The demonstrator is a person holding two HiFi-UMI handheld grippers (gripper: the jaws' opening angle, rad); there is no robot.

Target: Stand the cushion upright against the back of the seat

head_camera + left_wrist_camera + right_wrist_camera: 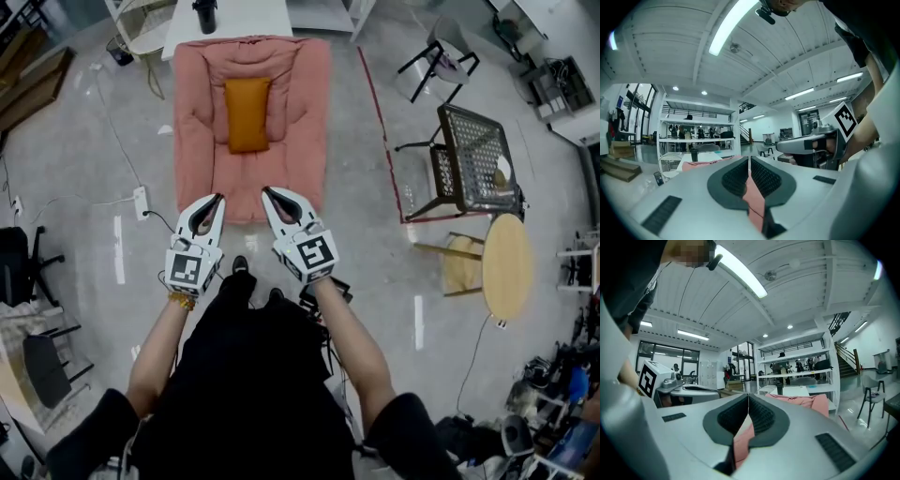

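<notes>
Two empty pairs of jaws, pressed together.
Ahead of left gripper (219, 197) and right gripper (265, 190), cushion (247, 114) lies flat on seat (302, 112).

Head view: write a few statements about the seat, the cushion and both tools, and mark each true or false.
1. The orange cushion is on the pink seat. True.
2. The left tool grips the cushion. False: it is shut on nothing, apart from the cushion.
3. The right tool is shut. True.
4. The round wooden table stands left of the seat. False: it stands to the right of the seat.
</notes>
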